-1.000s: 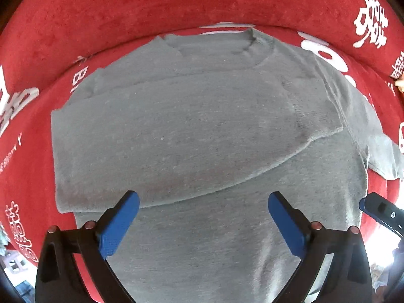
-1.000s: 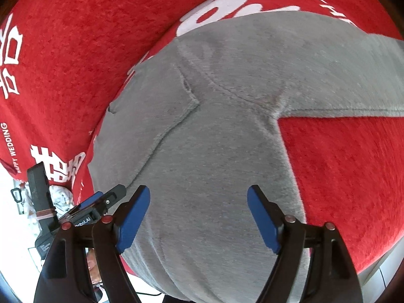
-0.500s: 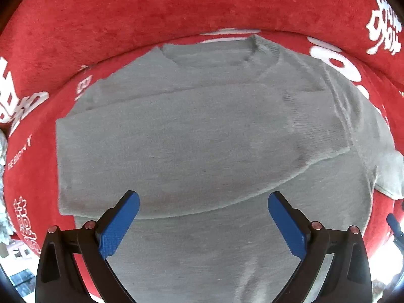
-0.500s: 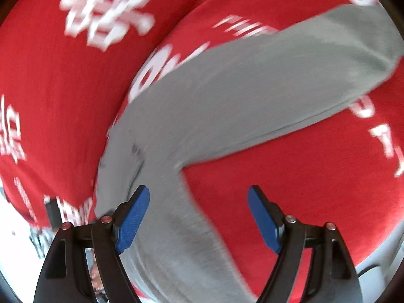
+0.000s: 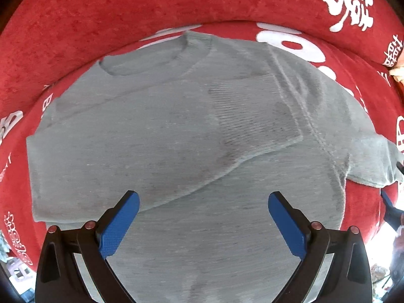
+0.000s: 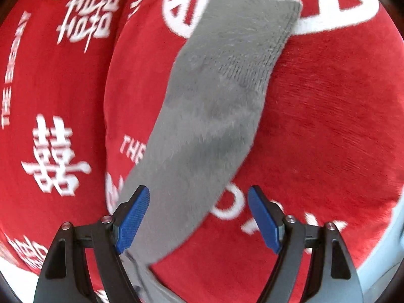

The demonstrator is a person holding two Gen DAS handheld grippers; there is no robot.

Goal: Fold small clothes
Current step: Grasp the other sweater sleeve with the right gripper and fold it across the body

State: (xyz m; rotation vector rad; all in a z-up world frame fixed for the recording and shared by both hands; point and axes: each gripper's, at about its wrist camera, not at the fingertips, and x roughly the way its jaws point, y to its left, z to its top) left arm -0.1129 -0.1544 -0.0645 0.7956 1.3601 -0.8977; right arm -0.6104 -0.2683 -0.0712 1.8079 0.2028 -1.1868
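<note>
Beneath me spreads a plush red cover (image 5: 151,12) printed with white double-happiness characters (image 6: 54,156) and white English lettering (image 6: 7,68). It rises into a padded back (image 5: 75,38) behind the seat. Bright daylight washes out the lower corners, where a pale floor (image 6: 378,265) shows.

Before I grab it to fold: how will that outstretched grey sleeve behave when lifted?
The grey sleeve probably droops: soft knit lying flat on the red cover. Likely light. Its fuzzy surface should grip, not slip.

Matt knit grey sweater (image 5: 176,131) on plush red blanket (image 5: 126,12).
</note>
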